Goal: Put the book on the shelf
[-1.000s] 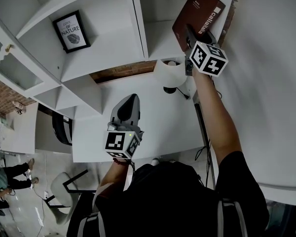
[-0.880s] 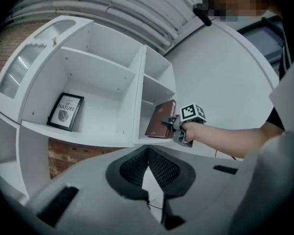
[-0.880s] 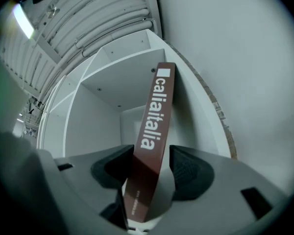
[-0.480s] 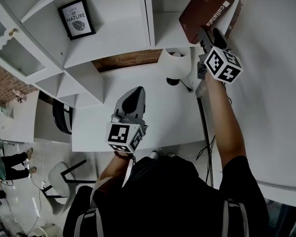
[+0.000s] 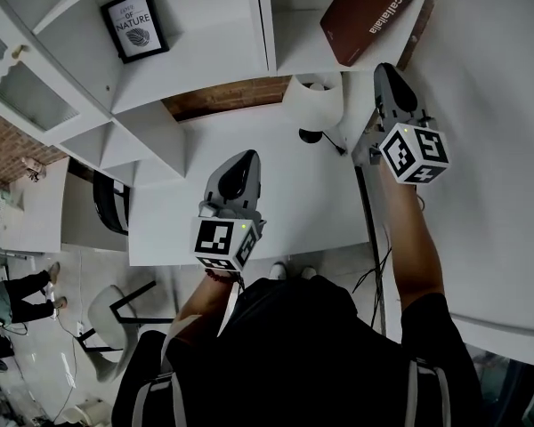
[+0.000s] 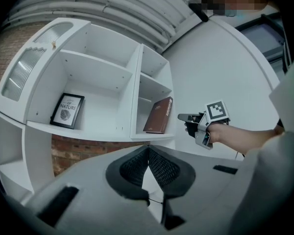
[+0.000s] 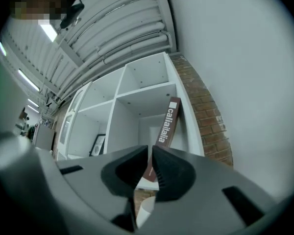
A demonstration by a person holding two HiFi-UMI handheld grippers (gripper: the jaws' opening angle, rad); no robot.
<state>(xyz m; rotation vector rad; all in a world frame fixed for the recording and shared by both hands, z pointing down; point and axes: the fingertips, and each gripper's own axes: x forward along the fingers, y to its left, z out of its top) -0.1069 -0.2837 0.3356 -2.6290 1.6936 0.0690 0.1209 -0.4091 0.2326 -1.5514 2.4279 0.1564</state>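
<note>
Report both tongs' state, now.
Left tongs: closed, empty.
Right tongs: just been closing, now shut, nothing between them.

a white desk (image 5: pixel 311 212) meets a brick wall (image 5: pixel 222 98), white-shaded lamp (image 5: pixel 311 103) on top (pale chair (image 5: pixel 109 323) on the tiled floor (image 5: pixel 80 278)).
</note>
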